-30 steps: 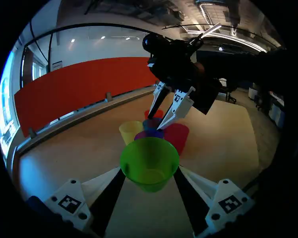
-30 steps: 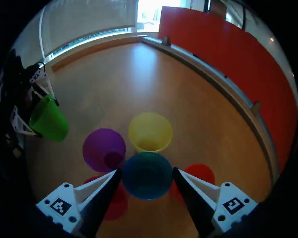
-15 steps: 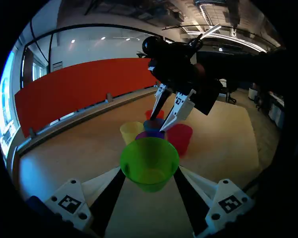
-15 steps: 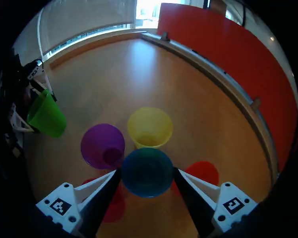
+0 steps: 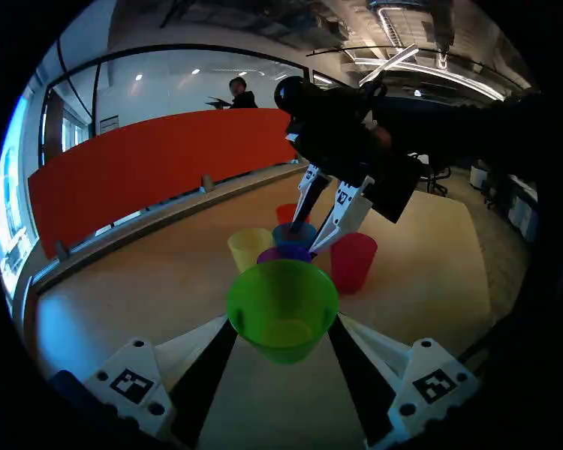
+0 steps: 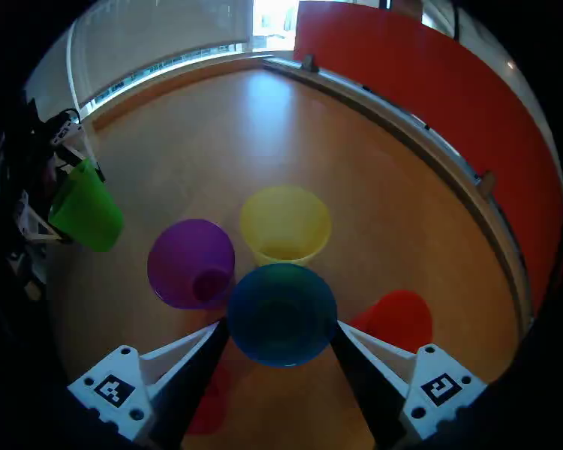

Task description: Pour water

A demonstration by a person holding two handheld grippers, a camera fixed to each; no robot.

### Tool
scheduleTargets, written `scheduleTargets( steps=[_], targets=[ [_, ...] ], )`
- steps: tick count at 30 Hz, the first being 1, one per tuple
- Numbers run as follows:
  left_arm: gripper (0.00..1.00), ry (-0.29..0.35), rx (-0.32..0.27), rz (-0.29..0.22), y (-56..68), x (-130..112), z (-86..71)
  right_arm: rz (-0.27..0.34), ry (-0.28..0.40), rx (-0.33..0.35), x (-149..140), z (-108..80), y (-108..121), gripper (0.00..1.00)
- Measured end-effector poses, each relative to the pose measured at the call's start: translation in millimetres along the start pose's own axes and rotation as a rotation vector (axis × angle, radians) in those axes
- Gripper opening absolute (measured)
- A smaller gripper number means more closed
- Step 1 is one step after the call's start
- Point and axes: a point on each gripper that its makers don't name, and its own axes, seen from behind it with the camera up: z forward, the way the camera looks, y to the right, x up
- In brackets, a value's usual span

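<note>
Cups gripped, spill risk
Left claw clamps green cup; right claw clamps blue cup near purple cup; misaimed tilt could spill.

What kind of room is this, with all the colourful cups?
Probably an open office or lab, not a kitchen: a big wooden table beside a red partition, what looks like an office chair farther back, and strip lights on a bare ceiling.
</note>
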Motion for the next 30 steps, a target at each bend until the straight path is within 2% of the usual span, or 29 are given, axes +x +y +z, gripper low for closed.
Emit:
scheduleTargets(
  steps=[10,17,30],
  targets=[
    [0.83,0.0,0.002,0.0,-1.3,0,1.5,0.017,0.026,0.003,2,3.3,-2,1.0],
    [0.83,0.001,0.002,0.0,-2.4,0,2.2,0.05,0.051,0.002,1,6.7,-1,0.91],
    [0.83,0.0,0.006,-0.004,-2.9,0,2.5,0.084,0.123,-0.001,3,14.1,-2,0.89]
  ],
)
